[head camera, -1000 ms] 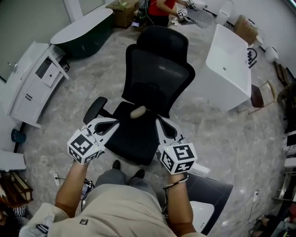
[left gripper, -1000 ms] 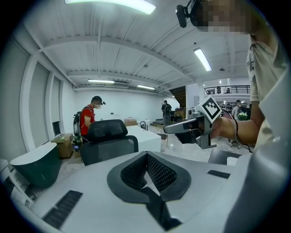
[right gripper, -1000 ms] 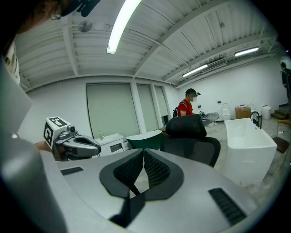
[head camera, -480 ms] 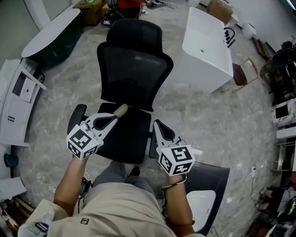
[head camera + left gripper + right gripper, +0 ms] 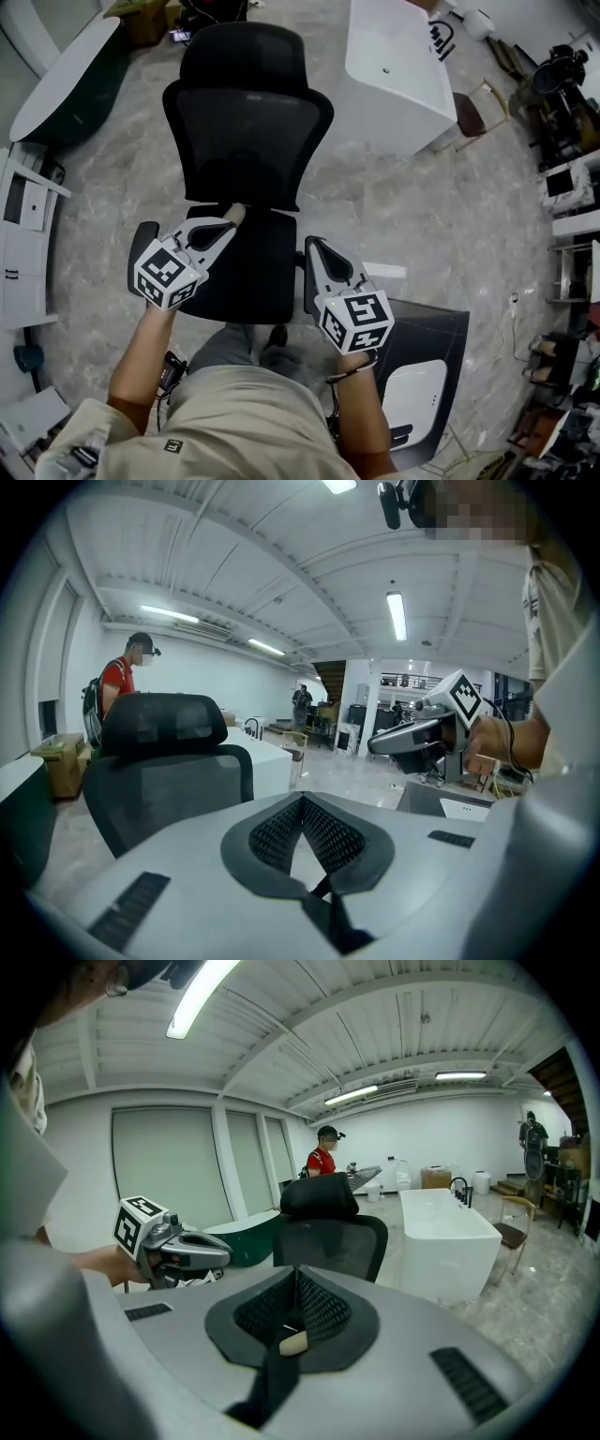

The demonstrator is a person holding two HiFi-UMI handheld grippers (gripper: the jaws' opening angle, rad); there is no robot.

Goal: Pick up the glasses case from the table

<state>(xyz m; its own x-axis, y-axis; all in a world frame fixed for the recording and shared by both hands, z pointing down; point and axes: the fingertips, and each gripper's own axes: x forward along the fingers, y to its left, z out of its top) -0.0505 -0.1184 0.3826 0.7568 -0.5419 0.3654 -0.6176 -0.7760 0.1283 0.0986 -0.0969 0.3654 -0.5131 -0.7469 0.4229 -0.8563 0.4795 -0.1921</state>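
Note:
A beige oblong thing (image 5: 235, 213), which looks like the glasses case, lies at the back of the black office chair's seat (image 5: 253, 272), just under the backrest. My left gripper (image 5: 228, 226) is shut and empty, its tip right at the beige thing's near end and partly covering it; I cannot tell whether they touch. In the left gripper view its mesh pads (image 5: 281, 832) meet in a closed V. My right gripper (image 5: 311, 247) hangs over the seat's right edge, shut. A small beige patch (image 5: 293, 1342) shows through the gap at its jaws' base.
The chair's tall mesh backrest (image 5: 246, 131) rises just behind the beige thing. A white bathtub (image 5: 398, 80) stands to the right, a dark tub (image 5: 66, 89) and white cabinets (image 5: 23, 244) to the left. A dark panel (image 5: 427, 347) lies on the marble floor. A person (image 5: 324, 1159) in red stands far off.
Both grippers have sunk toward the chair seat. The left gripper's tip has closed in on the beige thing. The jaws have stayed shut.

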